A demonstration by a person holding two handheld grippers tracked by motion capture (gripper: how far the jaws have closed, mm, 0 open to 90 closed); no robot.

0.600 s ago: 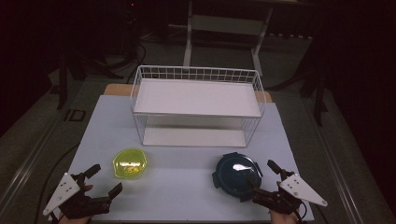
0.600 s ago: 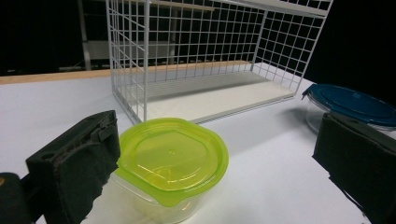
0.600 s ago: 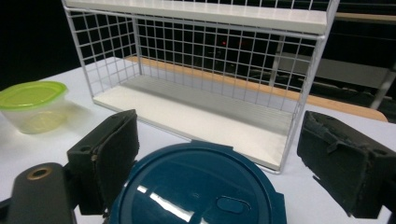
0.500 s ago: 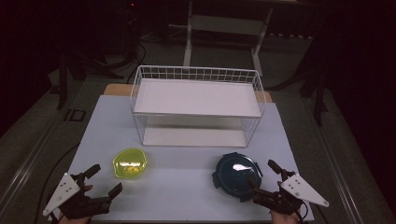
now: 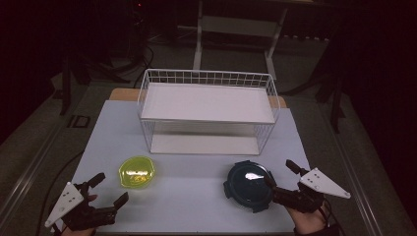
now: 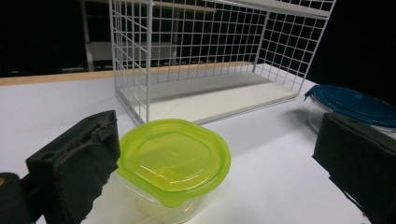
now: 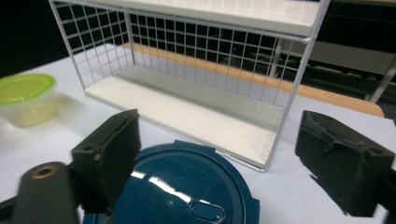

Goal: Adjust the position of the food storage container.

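A clear tub with a yellow-green lid [image 5: 137, 172] [image 6: 173, 158] stands at the table's front left. My left gripper [image 5: 110, 188] [image 6: 217, 135] is open just short of it, and the pads touch nothing. At the front right sits a container with a dark blue lid [image 5: 248, 185] [image 7: 182, 184]. My right gripper [image 5: 279, 172] [image 7: 219, 126] is open at its right edge, with one jaw reaching over the lid's rim and the other off to the side. Neither gripper holds anything.
A white wire rack [image 5: 206, 110] [image 6: 205, 51] [image 7: 187, 56] with a lower and an upper shelf stands at the back middle of the white table [image 5: 192, 177]. Behind the table the dark floor holds stands and cables.
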